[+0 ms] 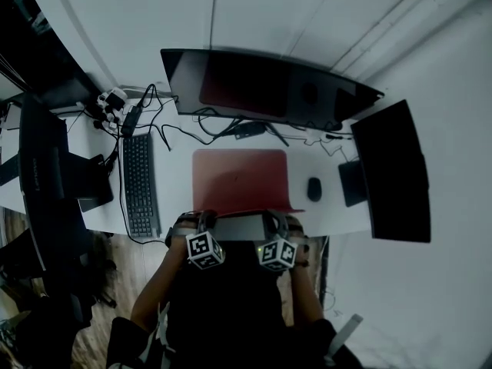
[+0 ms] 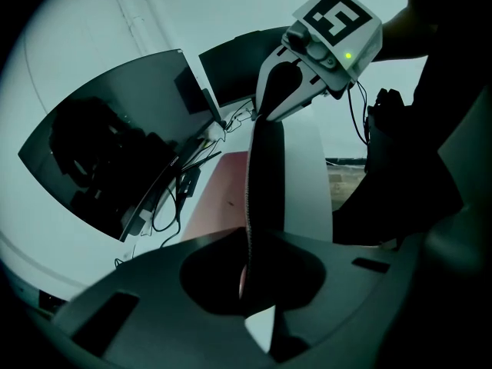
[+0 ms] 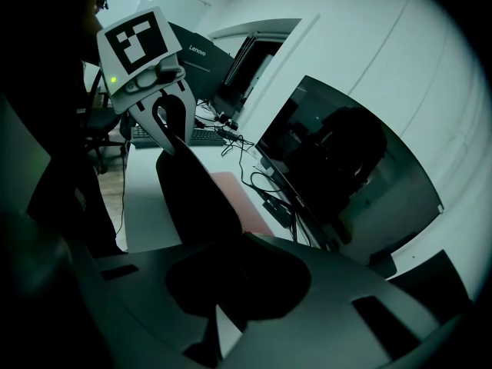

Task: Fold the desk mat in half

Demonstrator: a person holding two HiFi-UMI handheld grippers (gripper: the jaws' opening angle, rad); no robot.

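A red desk mat lies on the white desk in front of the curved monitor. Its near edge is lifted, and the grey underside shows as a strip between my two grippers. My left gripper is shut on the mat's near-left corner, and my right gripper is shut on the near-right corner. In the left gripper view the dark mat edge runs from my left gripper up to the right gripper. In the right gripper view the mat stretches from my right gripper to the left gripper.
A wide curved monitor stands behind the mat, with cables under it. A second dark screen is at the right, with a mouse beside the mat. A keyboard lies to the left, near a Lenovo monitor.
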